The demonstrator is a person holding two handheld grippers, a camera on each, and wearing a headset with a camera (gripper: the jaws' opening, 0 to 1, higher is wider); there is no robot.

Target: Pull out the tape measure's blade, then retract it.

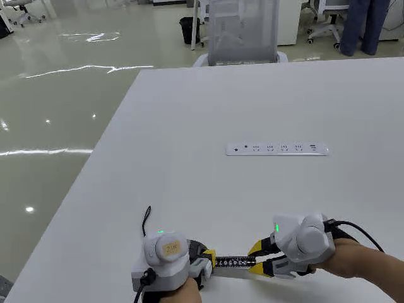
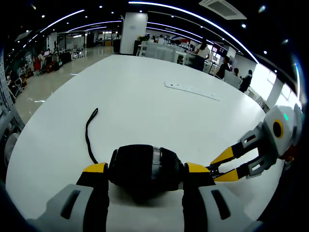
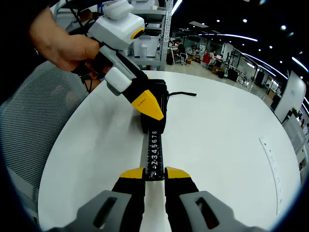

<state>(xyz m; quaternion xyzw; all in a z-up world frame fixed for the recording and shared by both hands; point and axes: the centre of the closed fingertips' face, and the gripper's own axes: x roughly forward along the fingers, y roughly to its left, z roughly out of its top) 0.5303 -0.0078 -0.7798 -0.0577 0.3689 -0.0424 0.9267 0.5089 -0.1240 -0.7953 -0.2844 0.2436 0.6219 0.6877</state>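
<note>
1. Clearly the pull-out is under way: the left gripper (image 2: 146,170) pinches the tape measure's case (image 2: 137,162), a rounded black body with a grey band (its thin cord (image 2: 88,135) trails over the smooth white table (image 1: 189,126)).
2. Between the grippers the blade (image 3: 154,154) spans a short way, flat and dark with white numerals.
3. The right gripper (image 3: 154,174) nips the blade's tip, probably at the end hook.
4. The next move calls for a straight pull rightward, with the case held firm.
</note>
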